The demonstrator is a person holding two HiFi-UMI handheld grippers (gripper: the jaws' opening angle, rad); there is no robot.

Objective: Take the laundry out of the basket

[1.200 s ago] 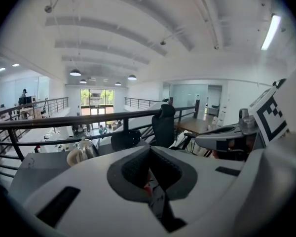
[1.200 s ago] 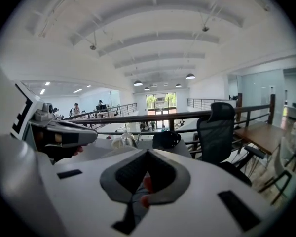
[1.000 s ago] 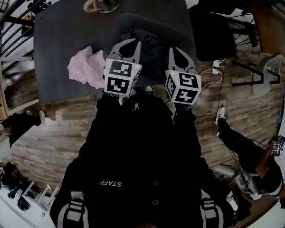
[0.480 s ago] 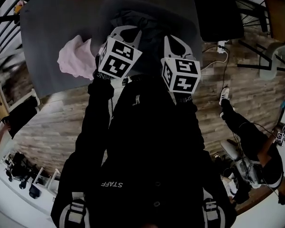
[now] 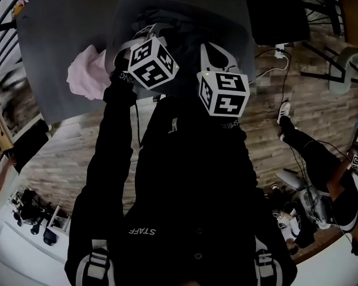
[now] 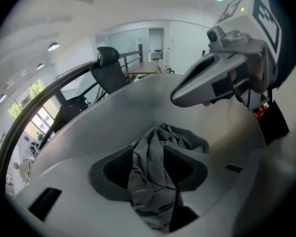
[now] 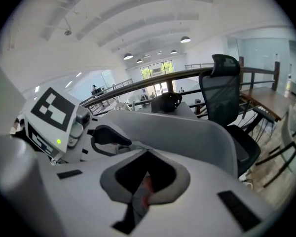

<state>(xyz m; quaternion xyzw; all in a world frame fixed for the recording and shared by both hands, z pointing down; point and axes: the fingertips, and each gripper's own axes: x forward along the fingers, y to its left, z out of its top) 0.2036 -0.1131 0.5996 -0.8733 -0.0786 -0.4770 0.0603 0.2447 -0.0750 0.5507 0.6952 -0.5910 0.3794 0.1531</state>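
My left gripper [image 6: 150, 168] has just been opening, grey garment [image 6: 160, 142] loose between its half-spread jaws (inside the basket [image 6: 108, 120]); my right gripper [image 7: 145, 184] is closed.

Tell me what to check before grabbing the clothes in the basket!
1. The left gripper is over the basket: ok.
2. Its jaws are apart, having just been opening: ok.
3. The grey cloth lies between them: ok.
4. Jaws closed on that cloth: not ok, not yet.
5. The right gripper is empty: cannot tell; its jaws are shut.
6. Bare table beside the pink cloth: ok.
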